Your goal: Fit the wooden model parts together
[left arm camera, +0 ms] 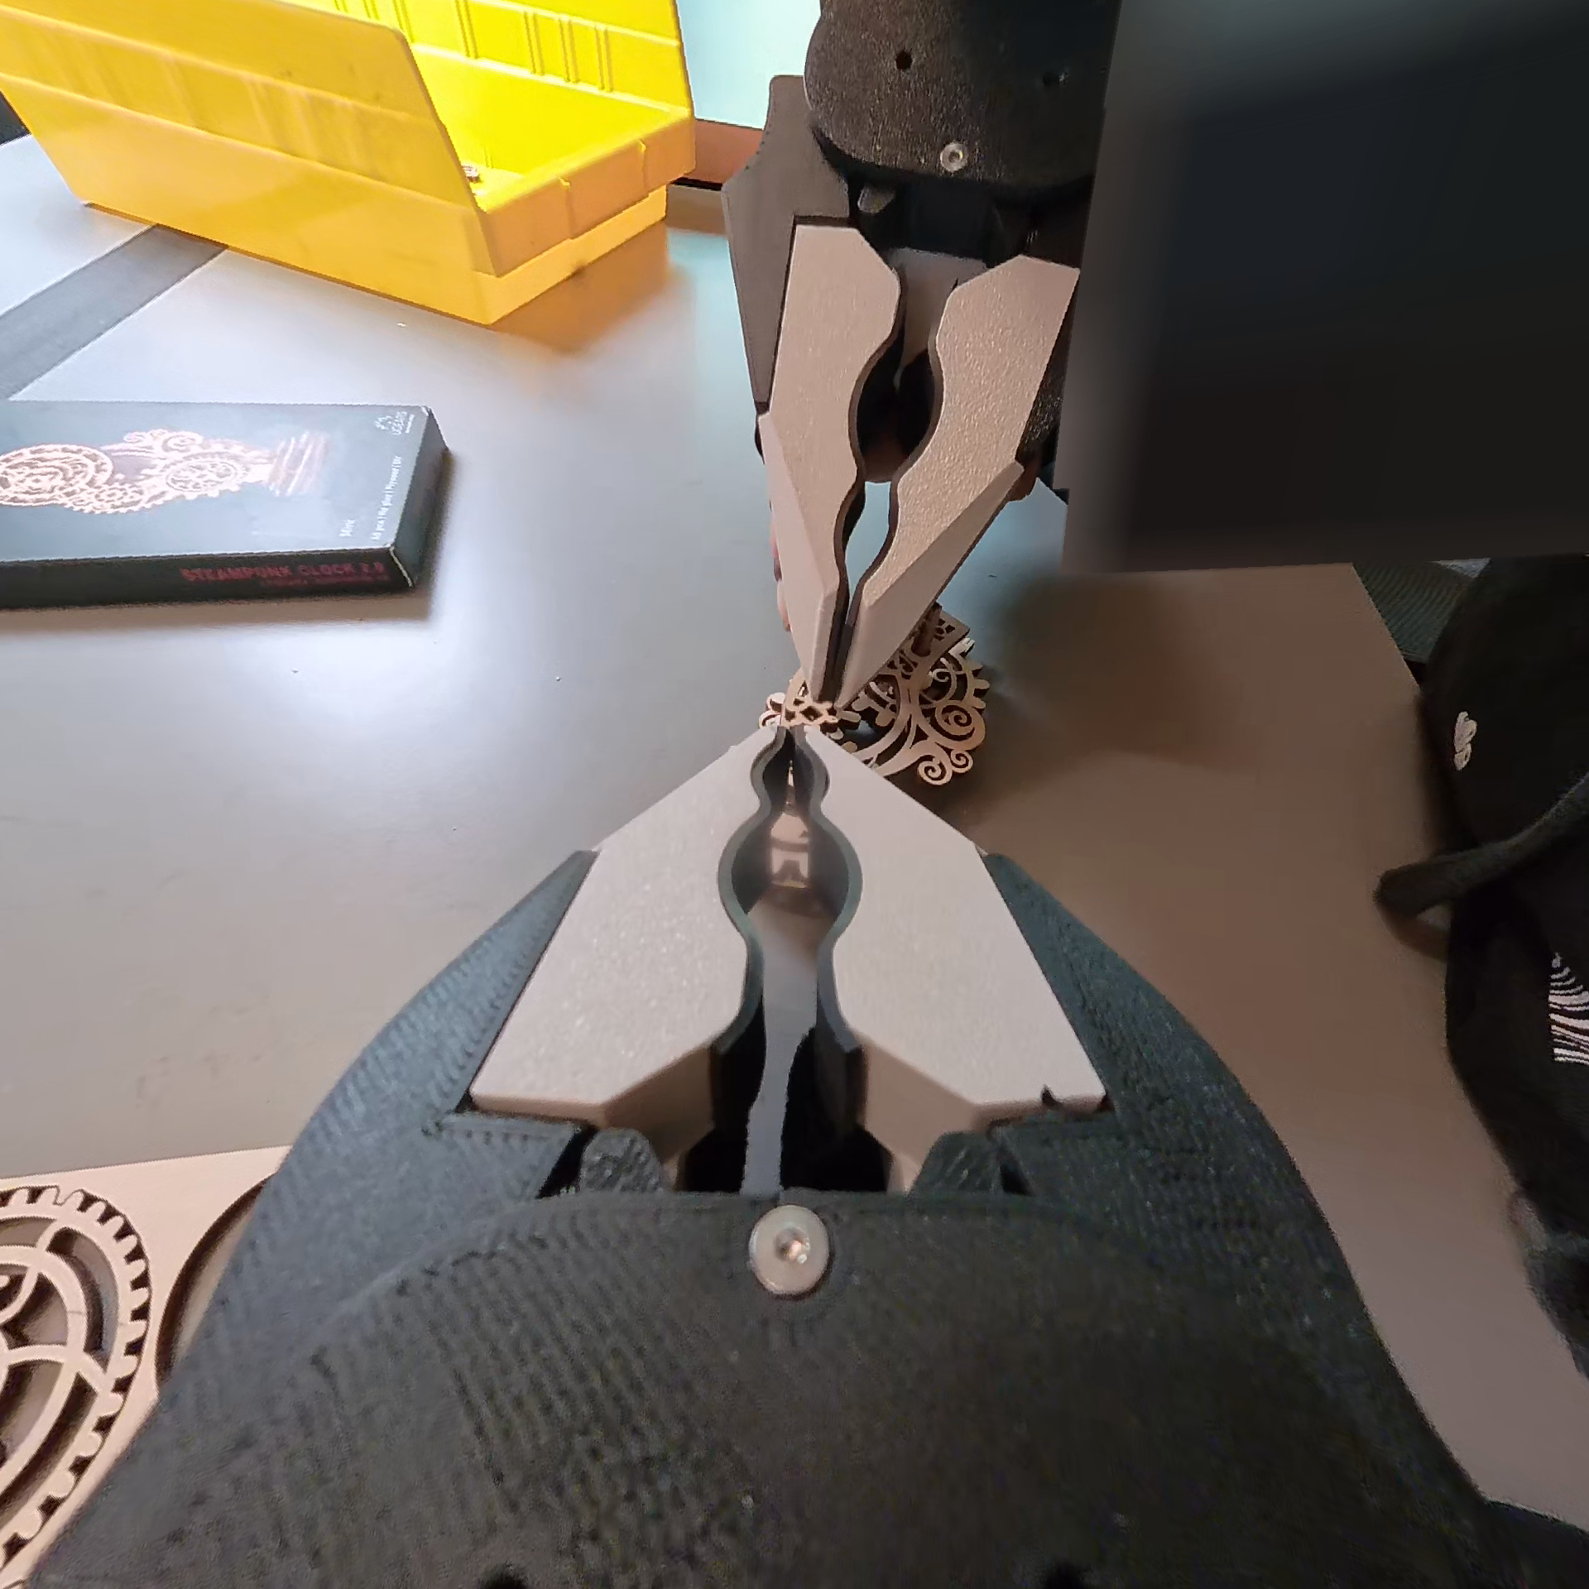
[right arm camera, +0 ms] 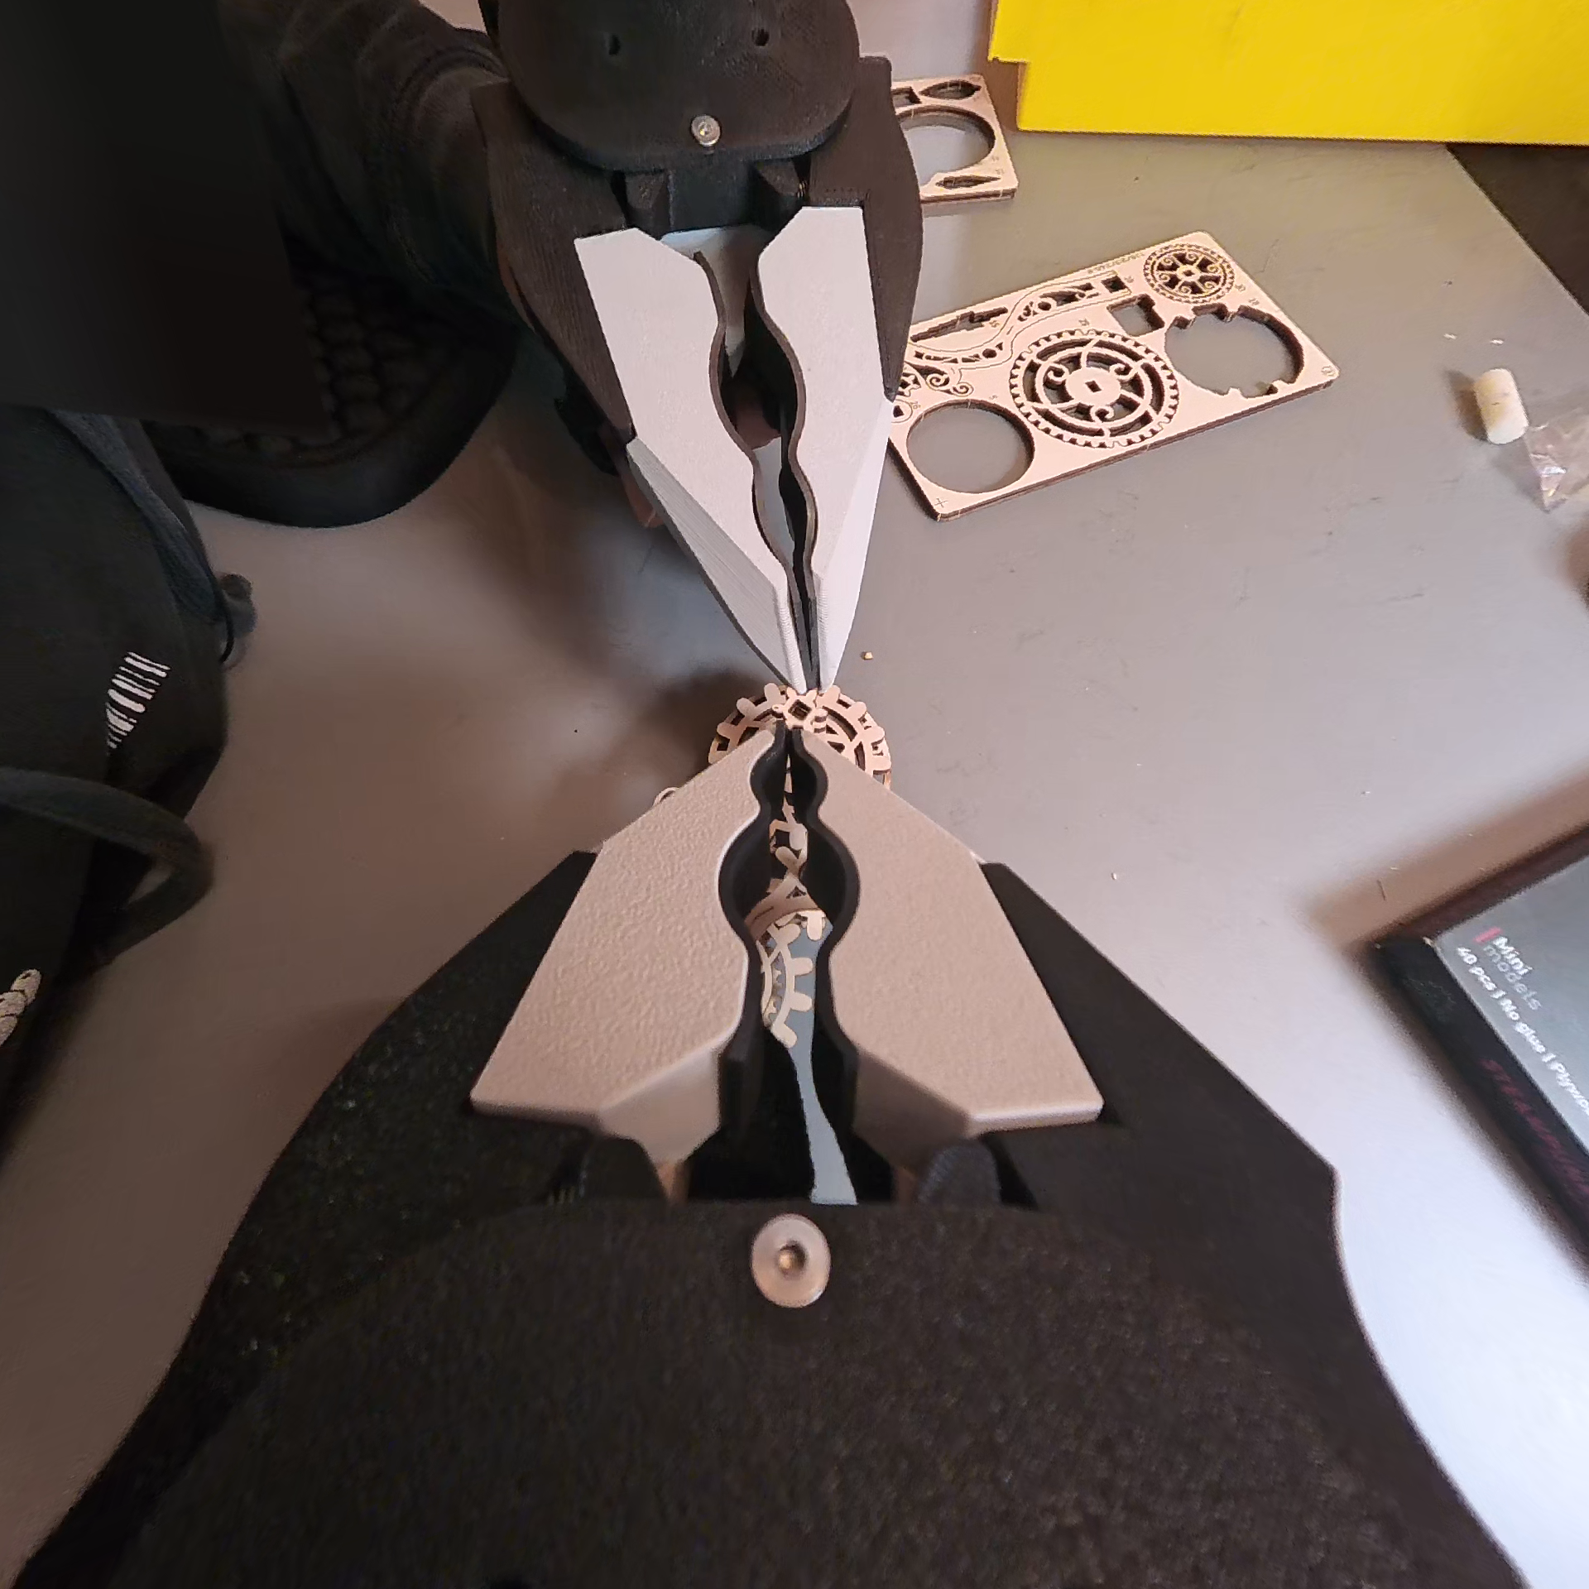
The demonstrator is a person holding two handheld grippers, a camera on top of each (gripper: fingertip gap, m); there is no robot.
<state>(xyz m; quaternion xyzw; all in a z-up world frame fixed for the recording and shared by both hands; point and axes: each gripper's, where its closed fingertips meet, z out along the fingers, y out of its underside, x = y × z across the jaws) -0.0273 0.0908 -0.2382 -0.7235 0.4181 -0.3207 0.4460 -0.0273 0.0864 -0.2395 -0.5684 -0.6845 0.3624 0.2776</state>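
Observation:
The two grippers meet tip to tip above the grey table (left arm camera: 430, 817). My left gripper (left arm camera: 793, 741) is shut on a small lattice-cut wooden part (left arm camera: 804, 712). It comes in from the top of the right wrist view (right arm camera: 804, 684). My right gripper (right arm camera: 795, 741) is shut on the wooden gear model (right arm camera: 860, 739), and gear teeth show through the gap between its jaws. In the left wrist view the right gripper (left arm camera: 830, 688) reaches down from above, with the filigree model (left arm camera: 929, 722) behind its tips. The small part (right arm camera: 800, 709) touches the model where the tips meet.
A yellow bin (left arm camera: 387, 146) stands at the back. A black model box (left arm camera: 215, 499) lies on the table (right arm camera: 1505, 1015). Laser-cut wooden sheets (right arm camera: 1118, 378) (left arm camera: 77, 1273) lie flat, with a further one (right arm camera: 954, 138) behind. Black clothing (left arm camera: 1513, 860) and a small white cylinder (right arm camera: 1500, 404) lie nearby. Only a small space, under 4 cm, lies between the two pairs of fingers. From either gripper's tips it is about 30 centimeters to the small white cylinder (right arm camera: 1500, 404).

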